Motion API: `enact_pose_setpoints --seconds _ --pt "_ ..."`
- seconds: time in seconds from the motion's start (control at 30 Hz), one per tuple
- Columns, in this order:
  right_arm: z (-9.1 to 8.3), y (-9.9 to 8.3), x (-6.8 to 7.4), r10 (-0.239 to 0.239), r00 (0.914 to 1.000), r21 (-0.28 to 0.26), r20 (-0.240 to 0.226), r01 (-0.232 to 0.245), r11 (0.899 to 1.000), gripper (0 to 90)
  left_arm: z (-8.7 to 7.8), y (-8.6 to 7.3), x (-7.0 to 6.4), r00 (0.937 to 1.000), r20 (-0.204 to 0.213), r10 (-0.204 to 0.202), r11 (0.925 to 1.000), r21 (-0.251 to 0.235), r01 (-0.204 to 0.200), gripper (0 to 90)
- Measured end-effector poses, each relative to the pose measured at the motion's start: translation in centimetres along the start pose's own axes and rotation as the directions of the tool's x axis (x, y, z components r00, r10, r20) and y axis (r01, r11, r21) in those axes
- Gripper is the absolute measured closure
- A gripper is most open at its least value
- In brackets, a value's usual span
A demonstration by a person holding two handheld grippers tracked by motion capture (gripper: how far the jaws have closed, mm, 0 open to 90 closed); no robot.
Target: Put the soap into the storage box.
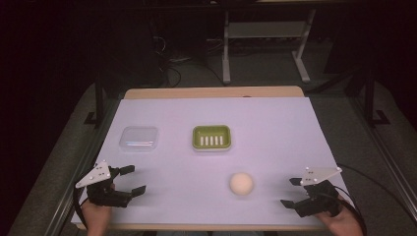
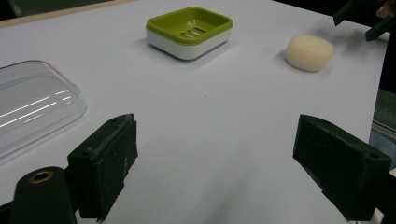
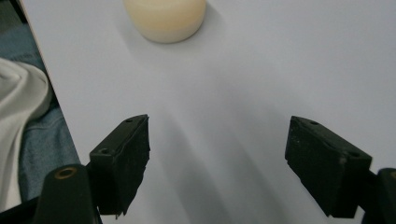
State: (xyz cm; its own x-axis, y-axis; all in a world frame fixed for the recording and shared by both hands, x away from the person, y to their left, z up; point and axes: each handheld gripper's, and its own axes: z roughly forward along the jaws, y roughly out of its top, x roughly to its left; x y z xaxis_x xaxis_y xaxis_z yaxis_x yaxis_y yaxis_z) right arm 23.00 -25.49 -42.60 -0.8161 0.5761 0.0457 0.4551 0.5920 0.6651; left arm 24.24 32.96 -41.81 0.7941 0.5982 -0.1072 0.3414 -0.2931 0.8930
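- Right gripper (image 1: pixel 293 191) near table's (image 1: pixel 275 128) front right corner, jaws spread wide, nothing between them; soap just ahead.
- Left gripper (image 1: pixel 132 179) at front left, jaws also wide and bare.
- Clear lid (image 1: pixel 139 138) beyond left gripper.
- Green soap dish (image 1: pixel 212 137) mid-table, beside lid.
- Round cream soap (image 1: pixel 241 183) lying between the grippers, nearer the right.

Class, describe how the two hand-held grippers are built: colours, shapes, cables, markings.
The left gripper and right gripper are black, each with two blocky jaws. Each has a grey three-cornered plate with white dots on top. A black cable trails from the right one.
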Motion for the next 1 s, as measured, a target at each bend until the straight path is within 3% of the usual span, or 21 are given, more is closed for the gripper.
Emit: enact_pose_setpoints --seconds 1.0 --pt "1.4 1.7 1.4 -0.042 0.9986 -0.011 -0.034 0.041 0.999 21.1 -0.1 0.2 -0.1 1.0000 0.006 0.002 0.9998 -0.018 -0.002 13.1"
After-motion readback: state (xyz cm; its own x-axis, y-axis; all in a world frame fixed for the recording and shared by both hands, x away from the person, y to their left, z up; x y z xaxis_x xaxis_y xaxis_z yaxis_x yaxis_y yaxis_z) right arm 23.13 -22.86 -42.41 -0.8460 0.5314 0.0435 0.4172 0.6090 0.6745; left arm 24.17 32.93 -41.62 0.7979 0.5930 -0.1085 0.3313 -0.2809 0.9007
